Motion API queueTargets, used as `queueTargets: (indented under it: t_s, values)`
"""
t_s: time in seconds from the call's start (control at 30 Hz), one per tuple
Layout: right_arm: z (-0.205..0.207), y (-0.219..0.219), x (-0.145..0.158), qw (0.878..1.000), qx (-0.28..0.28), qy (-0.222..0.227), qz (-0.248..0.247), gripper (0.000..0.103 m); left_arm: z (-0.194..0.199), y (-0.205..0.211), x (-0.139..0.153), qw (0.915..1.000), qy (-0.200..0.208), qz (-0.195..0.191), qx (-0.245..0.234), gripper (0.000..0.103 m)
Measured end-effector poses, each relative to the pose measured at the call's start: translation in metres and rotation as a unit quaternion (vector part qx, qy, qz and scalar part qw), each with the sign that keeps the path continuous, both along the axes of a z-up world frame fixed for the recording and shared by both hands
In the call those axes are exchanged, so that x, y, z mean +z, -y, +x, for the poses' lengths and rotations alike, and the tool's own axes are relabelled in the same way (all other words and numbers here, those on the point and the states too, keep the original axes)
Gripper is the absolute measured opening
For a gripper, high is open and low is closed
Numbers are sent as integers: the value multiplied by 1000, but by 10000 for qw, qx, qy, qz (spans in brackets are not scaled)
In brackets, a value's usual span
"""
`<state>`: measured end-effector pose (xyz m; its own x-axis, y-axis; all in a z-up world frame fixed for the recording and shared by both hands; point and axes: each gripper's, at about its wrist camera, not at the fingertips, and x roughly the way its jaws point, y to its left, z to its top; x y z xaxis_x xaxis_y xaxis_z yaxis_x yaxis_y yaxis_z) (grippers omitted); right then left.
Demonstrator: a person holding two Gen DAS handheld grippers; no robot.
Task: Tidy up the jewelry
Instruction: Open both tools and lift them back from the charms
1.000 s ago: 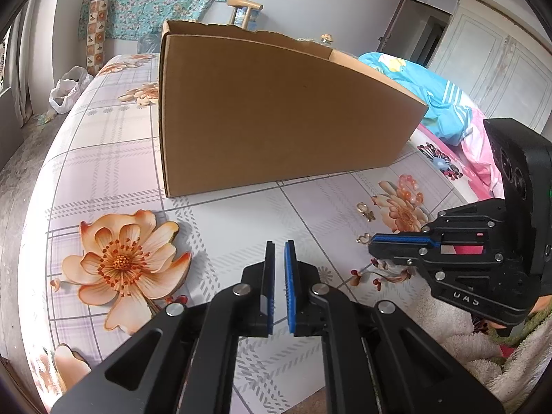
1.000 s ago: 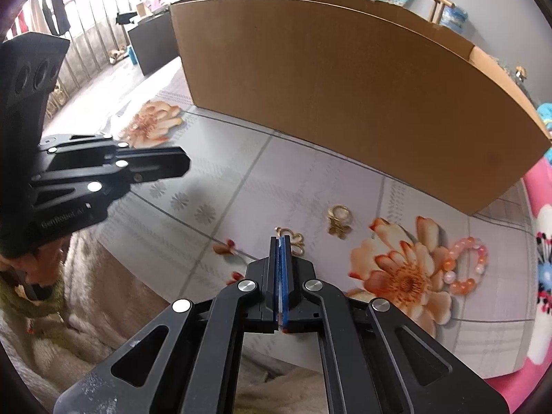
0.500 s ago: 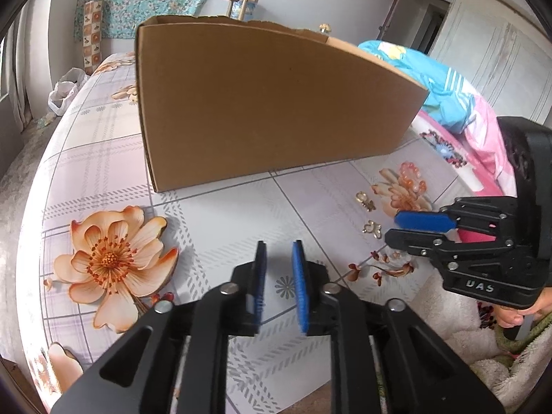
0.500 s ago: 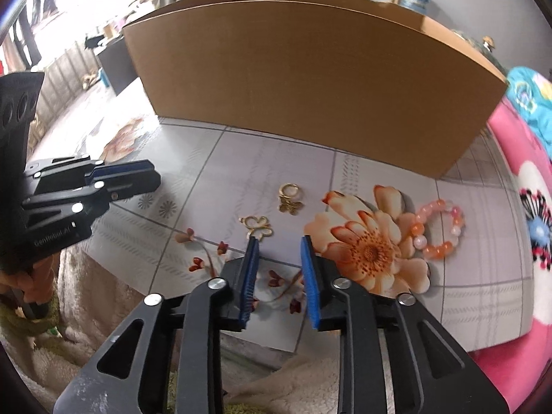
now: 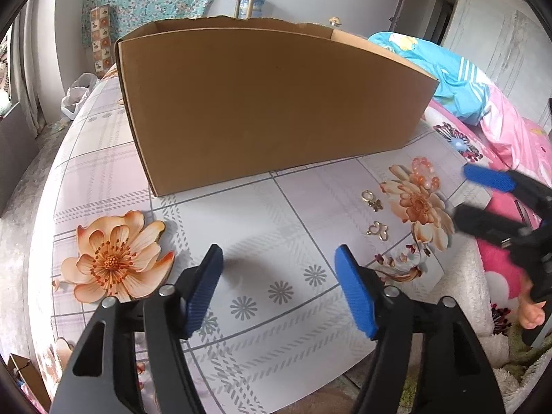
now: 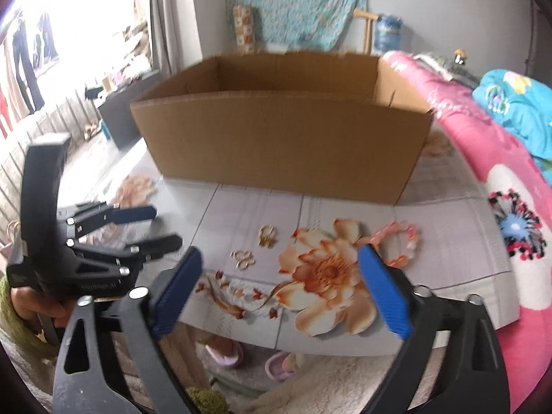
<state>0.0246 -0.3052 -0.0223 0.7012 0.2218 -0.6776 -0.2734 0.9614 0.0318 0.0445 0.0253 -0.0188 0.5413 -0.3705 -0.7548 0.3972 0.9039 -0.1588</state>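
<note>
Two small gold pieces lie on the flowered tablecloth: a ring with a charm [image 5: 371,200] [image 6: 267,235] and a butterfly-shaped piece [image 5: 377,232] [image 6: 243,259]. A pink and orange bead bracelet [image 5: 425,174] [image 6: 402,241] lies to their right on a printed flower. A large open cardboard box [image 5: 262,103] [image 6: 283,145] stands behind them. My left gripper [image 5: 278,288] is open and empty, left of the jewelry. My right gripper [image 6: 281,291] is open and empty, held above the table's front edge near the jewelry.
The right gripper shows in the left wrist view [image 5: 490,200], the left one in the right wrist view [image 6: 138,227]. A pink quilt [image 6: 500,179] and blue bedding [image 5: 455,76] lie to the right. Slippers [image 6: 224,352] sit on the floor below the table edge.
Both grippers have opened from shut to wide open. Both have pulled back and risen, so the box top and all the jewelry show.
</note>
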Motion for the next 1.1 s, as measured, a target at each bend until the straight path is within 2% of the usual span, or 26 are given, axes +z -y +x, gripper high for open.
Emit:
queueTargets:
  t_s: [0.3, 0.5, 0.67, 0.9, 1.1]
  values:
    - [12, 8, 21, 9937, -653, 730, -549, 95, 1, -4, 1, 9999, -50, -55, 113, 71]
    - [16, -2, 23, 9903, -563, 982, -800, 95, 1, -2, 1, 9999, -45, -33, 114, 73]
    - [20, -1, 13, 9966, -162, 738, -332, 95, 1, 0, 0, 9999, -34, -11, 114, 74]
    - [20, -4, 13, 9974, -96, 680, -212, 95, 1, 1, -1, 9999, -29, 2, 118, 75]
    - [20, 4, 13, 9985, -85, 475, 270, 95, 1, 2, -1, 9999, -20, 15, 115, 77]
